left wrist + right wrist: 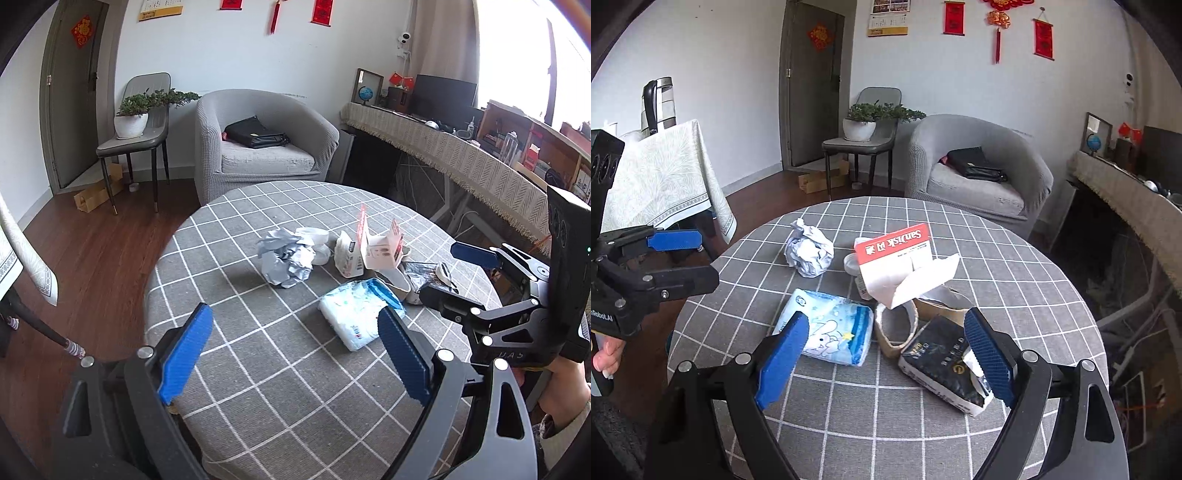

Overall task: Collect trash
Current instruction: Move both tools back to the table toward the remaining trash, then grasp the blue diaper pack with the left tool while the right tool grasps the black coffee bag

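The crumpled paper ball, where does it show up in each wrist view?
Left wrist: crumpled paper ball at picture centre, left of the trash pile.
Right wrist: crumpled paper ball left of centre, on the table's far side.
Shared landmark: blue tissue pack, nearer than the ball in both.

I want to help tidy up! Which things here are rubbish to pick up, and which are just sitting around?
Rubbish to collect, all on the round table:
crumpled paper ball
blue tissue pack
torn SanDisk box
black wrapper
brown paper strip

Just sitting around:
black bag on the armchair
potted plant
kettle
globe
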Motion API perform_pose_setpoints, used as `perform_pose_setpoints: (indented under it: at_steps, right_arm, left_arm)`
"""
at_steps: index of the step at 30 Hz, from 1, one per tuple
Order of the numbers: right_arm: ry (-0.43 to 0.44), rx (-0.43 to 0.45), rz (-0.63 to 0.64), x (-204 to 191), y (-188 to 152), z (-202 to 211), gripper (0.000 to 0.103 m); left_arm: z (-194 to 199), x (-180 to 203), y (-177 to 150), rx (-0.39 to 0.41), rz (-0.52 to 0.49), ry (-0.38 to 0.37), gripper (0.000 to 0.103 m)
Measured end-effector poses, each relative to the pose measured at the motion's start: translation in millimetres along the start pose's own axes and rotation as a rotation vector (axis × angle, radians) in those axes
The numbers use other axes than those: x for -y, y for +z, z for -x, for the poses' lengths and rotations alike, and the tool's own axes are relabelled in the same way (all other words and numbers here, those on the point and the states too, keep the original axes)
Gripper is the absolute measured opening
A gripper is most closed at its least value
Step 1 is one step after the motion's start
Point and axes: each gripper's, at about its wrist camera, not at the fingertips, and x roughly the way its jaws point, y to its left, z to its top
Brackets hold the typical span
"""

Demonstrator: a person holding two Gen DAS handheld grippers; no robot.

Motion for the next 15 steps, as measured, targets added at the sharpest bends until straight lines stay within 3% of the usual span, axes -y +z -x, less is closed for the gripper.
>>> perform_pose_setpoints:
  at_steps: [7, 15]
  right_arm:
    - [-0.041, -0.013, -0.044, 30, -9, 2, 0.088]
    - [-0.017, -0.058, -0.078, 56, -21, -1, 0.088]
  left_arm:
    - [-28, 33, -5, -0.058, -0.029, -0.017, 0.092]
    - [-60, 58, -8, -0.129, -0.029, -0.013, 0.092]
